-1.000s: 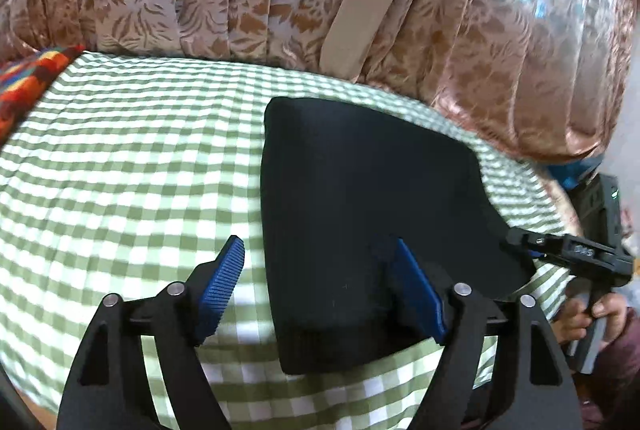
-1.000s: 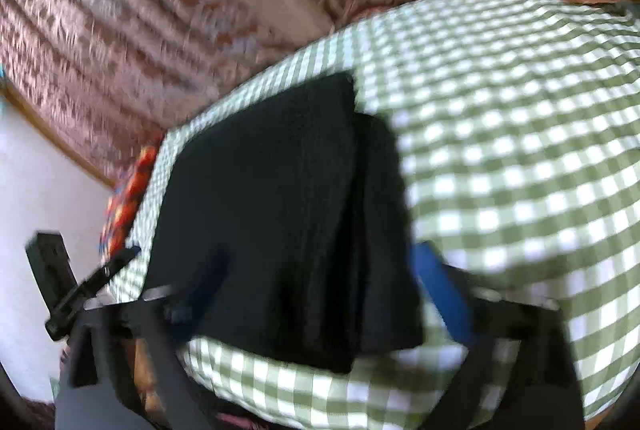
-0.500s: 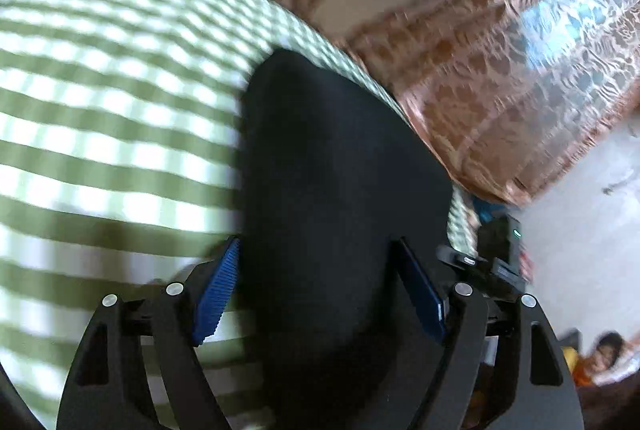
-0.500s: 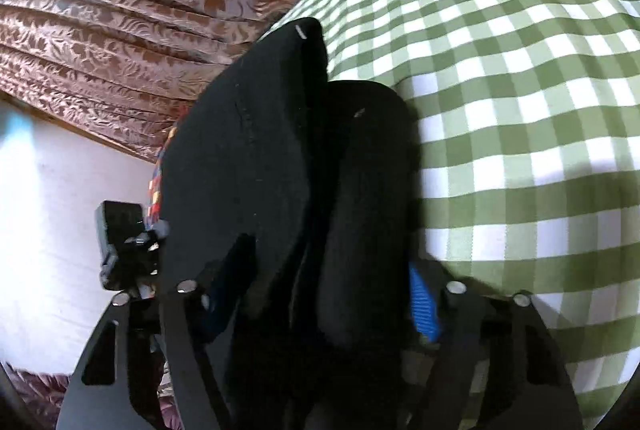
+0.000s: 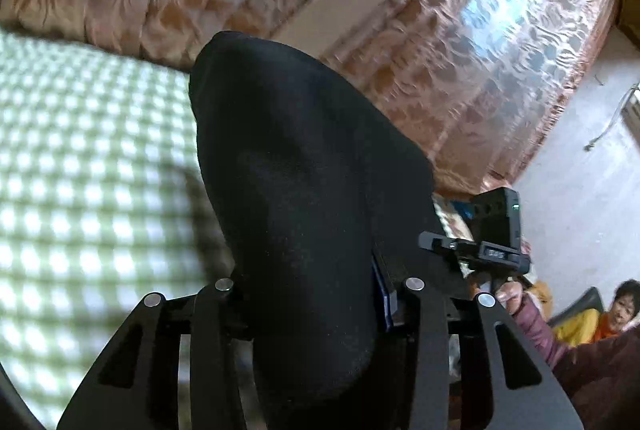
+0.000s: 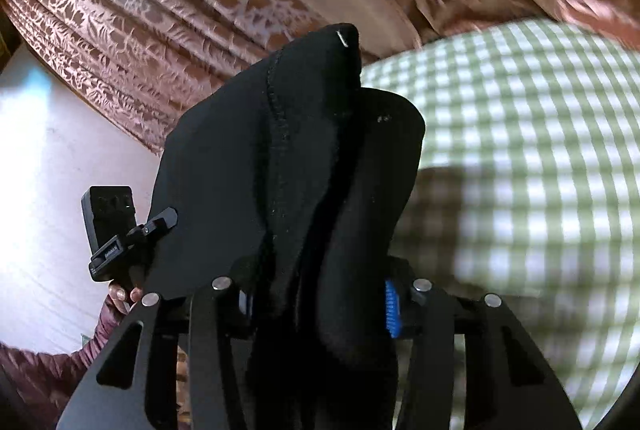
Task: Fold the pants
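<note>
green-and-white checked cloth [image 5: 80, 189] covers the one surface in view, blurred in both wrist views, with brown patterned curtains [image 5: 460, 49] hanging behind it.

one pair of black pants [image 5: 304, 197] is in view, folded into a thick bundle and raised off the cloth, with its shadow falling on the checks beneath. two grippers hold it, one at each near corner.

nearest in the left wrist view, the left gripper [image 5: 316, 306] is pinched onto the bundle; only the blue pad [image 5: 382, 294] of its 3 o'clock finger shows, the other being hidden by fabric. from there the pants run away toward 11 o'clock, long axis along that line, ending in a rounded far corner against the curtains. at 3 o'clock the other gripper's body and the person's hand show beside the bundle.

nearest in the right wrist view, the right gripper [image 6: 320, 306] is clamped on several stacked layers, a blue pad [image 6: 390, 310] visible at its 3 o'clock side. the pants [image 6: 256, 165] rise toward 12 o'clock, a stitched seam running along their length, the far corner pointing at the curtains [image 6: 140, 29]. checked cloth [image 6: 540, 149] lies at 2 to 4 o'clock.
</note>
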Tool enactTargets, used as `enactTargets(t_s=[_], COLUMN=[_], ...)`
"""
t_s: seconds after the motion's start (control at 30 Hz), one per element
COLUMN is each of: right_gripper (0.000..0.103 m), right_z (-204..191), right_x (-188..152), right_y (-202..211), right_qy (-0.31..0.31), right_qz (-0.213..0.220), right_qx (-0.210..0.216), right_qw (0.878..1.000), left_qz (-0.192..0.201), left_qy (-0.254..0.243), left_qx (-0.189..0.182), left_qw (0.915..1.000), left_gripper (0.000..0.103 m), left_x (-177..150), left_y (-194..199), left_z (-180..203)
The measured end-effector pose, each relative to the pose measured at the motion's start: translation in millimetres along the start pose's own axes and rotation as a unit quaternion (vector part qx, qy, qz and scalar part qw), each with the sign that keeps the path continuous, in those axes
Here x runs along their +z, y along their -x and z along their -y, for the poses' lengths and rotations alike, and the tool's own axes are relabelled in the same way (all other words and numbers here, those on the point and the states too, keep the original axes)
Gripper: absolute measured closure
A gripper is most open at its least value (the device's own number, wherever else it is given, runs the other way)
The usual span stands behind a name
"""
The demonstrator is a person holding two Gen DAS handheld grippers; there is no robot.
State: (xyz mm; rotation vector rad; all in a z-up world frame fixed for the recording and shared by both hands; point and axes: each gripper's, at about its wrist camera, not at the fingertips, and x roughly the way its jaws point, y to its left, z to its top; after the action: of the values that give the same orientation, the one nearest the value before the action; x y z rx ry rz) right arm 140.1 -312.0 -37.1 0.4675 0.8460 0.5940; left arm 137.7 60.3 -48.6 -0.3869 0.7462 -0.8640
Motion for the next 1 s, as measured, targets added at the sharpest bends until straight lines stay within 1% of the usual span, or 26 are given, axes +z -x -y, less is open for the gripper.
enactTargets(t_s=[0.07,0.13,0.17,0.27,0.3,0.33,0.37,0.4,0.43,0.47,0.5,0.53,0.57,0.6,0.63,0.7,0.77,0.8,0.83,0.87,0.9,0.93,0.97,1.0], right_gripper=[0.058,0.057,0.057,0.056,0.056,0.054,0.052,0.051,0.051,0.050,0.048,0.044,0.041,0.035,0.033,0.033,0.040,0.052,0.062,0.064,0.065,0.065,0.065,0.066], right_z=[2.3,6.7,8.3,24.4,34.3,44.4,59.3,66.5,67.6,66.4,64.1,61.7,58.9,54.4,48.6,32.0,14.1,2.7,-4.0,-15.8,-22.1,-27.1,-28.0,-29.7], right_x=[28.4,44.1,53.3,65.0,63.6,60.1,54.2,51.4,50.3,49.7,49.9,51.0,54.5,57.1,58.5,59.0,53.1,48.3,45.0,37.5,32.1,27.0,19.2,16.7], right_y=[-23.7,-39.7,-51.5,-83.8,-97.5,-108.8,-120.1,-120.3,-119.3,-118.3,-116.8,-114.3,-113.7,-111.2,-103.3,-86.8,-70.3,-62.5,-58.9,-55.0,-55.5,-58.3,-65.2,-73.4], right_qy=[0.000,-0.004,-0.001,-0.011,-0.013,-0.022,-0.043,-0.053,-0.057,-0.055,-0.053,-0.051,-0.047,-0.042,-0.030,-0.001,0.040,0.061,0.072,0.089,0.099,0.106,0.111,0.113], right_qz=[-0.006,-0.013,-0.017,-0.036,-0.048,-0.062,-0.066,-0.056,-0.052,-0.052,-0.054,-0.057,-0.058,-0.057,-0.051,-0.029,-0.005,0.002,0.004,0.006,0.005,0.001,-0.009,-0.017], right_qx=[0.003,0.008,0.007,0.003,-0.010,-0.025,-0.020,0.000,0.004,0.000,-0.005,-0.010,-0.022,-0.036,-0.055,-0.093,-0.124,-0.131,-0.130,-0.128,-0.129,-0.128,-0.128,-0.139], right_qw=[1.000,1.000,1.000,0.999,0.999,0.998,0.997,0.997,0.997,0.997,0.997,0.997,0.997,0.997,0.997,0.995,0.991,0.989,0.989,0.988,0.987,0.986,0.985,0.984], left_qz=[0.002,0.003,0.004,0.000,-0.005,-0.013,-0.022,-0.045,-0.064,-0.061,-0.045,-0.042,-0.041,-0.041,-0.042,-0.039,-0.019,0.000,0.018,0.028,0.047,0.056,0.054,0.049], left_qy=[-0.011,-0.009,-0.007,0.001,0.012,0.018,0.022,0.048,0.057,0.052,0.069,0.085,0.079,0.070,0.063,0.064,0.054,0.037,0.018,0.008,-0.007,-0.017,-0.025,-0.032], left_qx=[0.022,0.038,0.045,0.068,0.079,0.088,0.099,0.115,0.133,0.142,0.126,0.120,0.129,0.139,0.150,0.168,0.197,0.220,0.243,0.254,0.265,0.267,0.279,0.293], left_qw=[0.9997,0.9992,0.9990,0.9977,0.9968,0.9959,0.9946,0.9912,0.9873,0.9867,0.9886,0.9883,0.9877,0.9870,0.9858,0.9830,0.9787,0.9748,0.9698,0.9667,0.9632,0.9620,0.9584,0.9544], left_gripper=[0.061,0.061,0.061,0.058,0.057,0.056,0.055,0.055,0.050,0.046,0.045,0.045,0.045,0.045,0.045,0.045,0.045,0.045,0.045,0.045,0.045,0.045,0.045,0.045], left_x=[22.6,49.2,56.3,78.1,82.4,83.8,83.3,77.1,69.9,63.4,59.8,59.3,60.1,61.6,63.3,66.0,66.5,62.6,58.3,54.6,49.4,42.8,35.8,28.4], left_y=[-6.7,-13.4,-14.6,-22.4,-27.6,-33.2,-41.2,-54.1,-65.3,-70.2,-68.1,-66.3,-65.3,-65.1,-63.1,-55.8,-43.2,-32.9,-23.5,-18.3,-10.5,-5.6,-5.6,-4.9], left_z=[-9.2,-24.9,-30.7,-58.8,-72.7,-84.9,-95.7,-116.5,-128.7,-135.4,-141.5,-144.0,-139.4,-134.3,-128.4,-118.1,-109.0,-98.7,-88.7,-83.2,-72.0,-63.0,-56.8,-56.5])
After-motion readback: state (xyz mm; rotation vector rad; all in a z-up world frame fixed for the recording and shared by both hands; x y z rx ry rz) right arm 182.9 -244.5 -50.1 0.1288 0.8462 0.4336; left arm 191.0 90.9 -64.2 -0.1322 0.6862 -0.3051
